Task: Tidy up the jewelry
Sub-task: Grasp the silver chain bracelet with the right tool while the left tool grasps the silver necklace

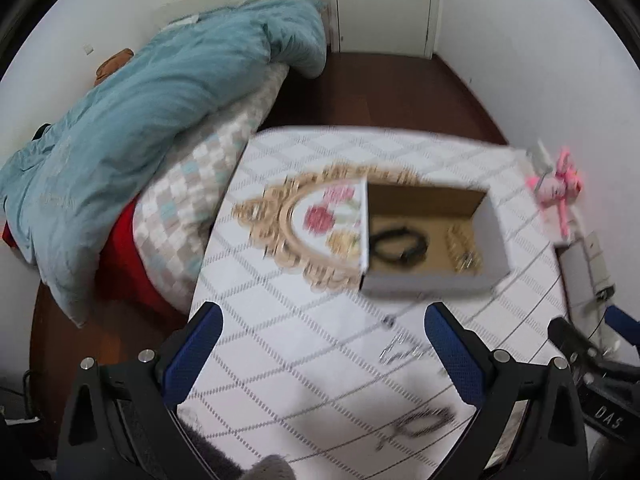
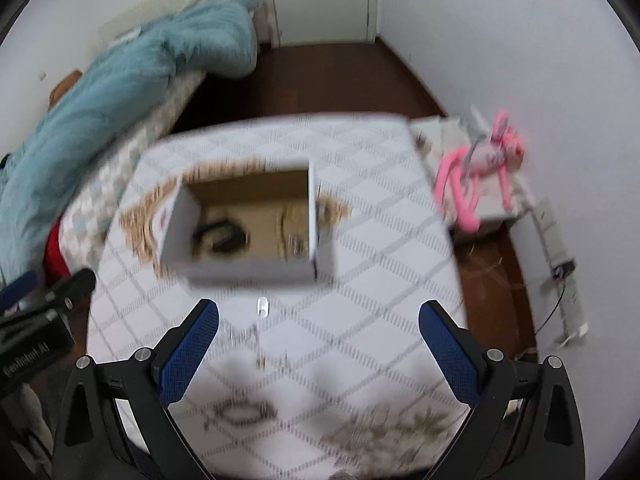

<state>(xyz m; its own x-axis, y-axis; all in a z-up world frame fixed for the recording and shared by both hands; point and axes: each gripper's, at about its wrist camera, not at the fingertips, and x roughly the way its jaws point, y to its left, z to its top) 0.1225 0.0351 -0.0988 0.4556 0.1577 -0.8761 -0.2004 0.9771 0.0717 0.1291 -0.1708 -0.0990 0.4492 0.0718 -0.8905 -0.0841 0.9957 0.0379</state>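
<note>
An open white cardboard box stands on the table with the white patterned cloth; it also shows in the right wrist view. Inside lie a black bracelet and a gold piece. A silver chain, a small ring and a dark necklace lie loose on the cloth in front. My left gripper is open and empty above the cloth. My right gripper is open and empty, above a silver clip and blurred jewelry.
A gold-framed floral tray lies under the box's left side. A bed with a teal duvet stands left of the table. A pink plush toy sits on a side stand at the right, by the wall. Dark wood floor lies beyond.
</note>
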